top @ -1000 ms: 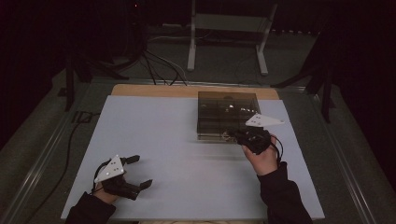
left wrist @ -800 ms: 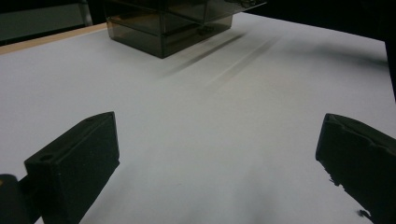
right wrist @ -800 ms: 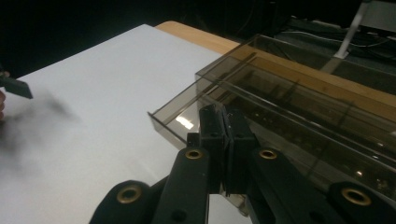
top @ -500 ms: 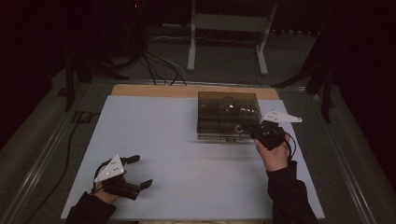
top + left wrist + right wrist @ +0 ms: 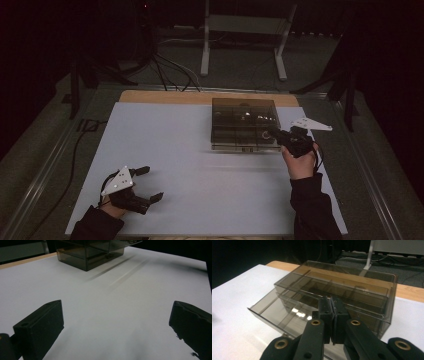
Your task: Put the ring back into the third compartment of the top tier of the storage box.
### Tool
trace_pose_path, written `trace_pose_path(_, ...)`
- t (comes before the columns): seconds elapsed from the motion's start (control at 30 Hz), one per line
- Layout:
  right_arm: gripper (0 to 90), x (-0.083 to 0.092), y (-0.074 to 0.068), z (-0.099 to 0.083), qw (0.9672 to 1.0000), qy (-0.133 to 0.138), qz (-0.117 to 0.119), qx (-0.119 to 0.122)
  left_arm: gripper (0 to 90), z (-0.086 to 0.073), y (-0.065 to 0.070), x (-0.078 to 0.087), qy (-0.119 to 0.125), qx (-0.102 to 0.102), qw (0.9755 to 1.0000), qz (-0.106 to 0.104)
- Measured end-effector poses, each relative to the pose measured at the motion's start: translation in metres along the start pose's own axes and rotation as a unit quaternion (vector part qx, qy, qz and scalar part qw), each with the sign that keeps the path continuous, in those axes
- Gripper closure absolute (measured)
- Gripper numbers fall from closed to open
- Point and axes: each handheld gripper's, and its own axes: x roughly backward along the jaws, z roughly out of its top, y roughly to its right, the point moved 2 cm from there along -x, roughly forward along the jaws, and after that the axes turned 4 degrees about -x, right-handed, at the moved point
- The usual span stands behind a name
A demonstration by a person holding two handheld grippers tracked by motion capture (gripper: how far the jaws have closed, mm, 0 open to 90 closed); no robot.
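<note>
Two hand-held grippers: right [image 5: 332, 305] closed at smoky clear plastic box [image 5: 352, 287]; left [image 5: 115, 322] open over matte white tabletop [image 5: 112, 305].

We can read no text, label, brand, number or sign on anything here, in any of our views.

A white sheet [image 5: 200, 170] covers the table under the right gripper [image 5: 276, 135], with a wooden edge [image 5: 165, 96] bare beyond it. Farther off past that gripper, a grey floor [image 5: 240, 70] carries black cables [image 5: 170, 75] and a white metal stand [image 5: 245, 35]. The room behind is dark
</note>
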Motion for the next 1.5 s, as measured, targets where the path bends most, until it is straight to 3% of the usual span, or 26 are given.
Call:
trace_pose_path(0.53,88.4,-0.008,0.018,-0.012,0.9991,-0.024,-0.02,-0.029,0.6,0.0,0.0,0.0,0.001,-0.001,1.0,-0.001)
trace_pose_path(1.5,88.2,-0.023,0.023,-0.026,0.9965,-0.068,-0.038,-0.032,0.6,0.0,0.0,-0.001,-0.001,-0.003,1.0,-0.004)
